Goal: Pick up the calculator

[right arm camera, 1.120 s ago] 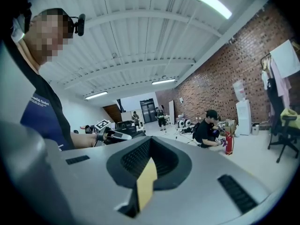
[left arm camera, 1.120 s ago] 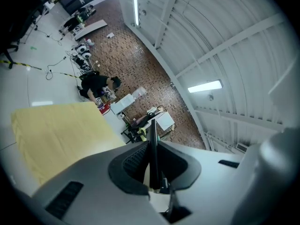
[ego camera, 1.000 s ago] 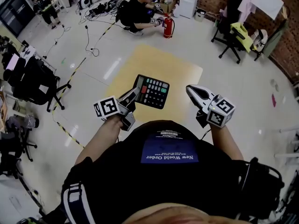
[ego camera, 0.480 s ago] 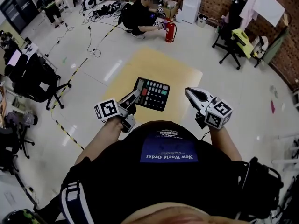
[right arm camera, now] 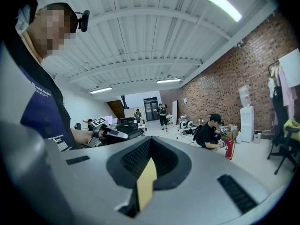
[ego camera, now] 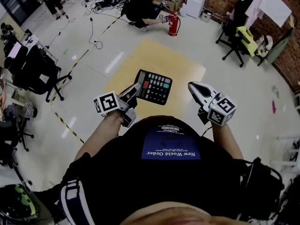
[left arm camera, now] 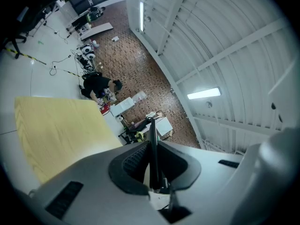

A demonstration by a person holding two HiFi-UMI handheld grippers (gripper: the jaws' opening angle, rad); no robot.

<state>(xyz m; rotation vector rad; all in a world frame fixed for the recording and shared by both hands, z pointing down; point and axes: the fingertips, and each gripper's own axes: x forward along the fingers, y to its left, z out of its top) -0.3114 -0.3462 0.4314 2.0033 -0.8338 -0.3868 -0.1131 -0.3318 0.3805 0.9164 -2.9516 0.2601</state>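
The black calculator (ego camera: 154,86), with coloured keys facing up, hangs in the air in front of the person's chest. My left gripper (ego camera: 133,92) is shut on its near left edge. In the left gripper view the calculator (left arm camera: 153,144) shows edge-on as a thin dark slab pressed between the two pads. My right gripper (ego camera: 192,86) hovers to the right of the calculator, apart from it, its jaws together with nothing held. In the right gripper view the jaws of my right gripper (right arm camera: 149,143) meet in a closed seam, and the left gripper (right arm camera: 112,134) is visible beyond them.
A yellow square surface (ego camera: 187,71) lies below the calculator. A person crouches by a red fire extinguisher (ego camera: 174,25) at the far side. Black office chairs (ego camera: 40,78) stand at the left, another chair (ego camera: 234,43) at the right by the brick wall.
The calculator stays gripped in my left gripper and both hands have hardly moved. The head view has shifted slightly, so the scene sits a little higher in the picture.
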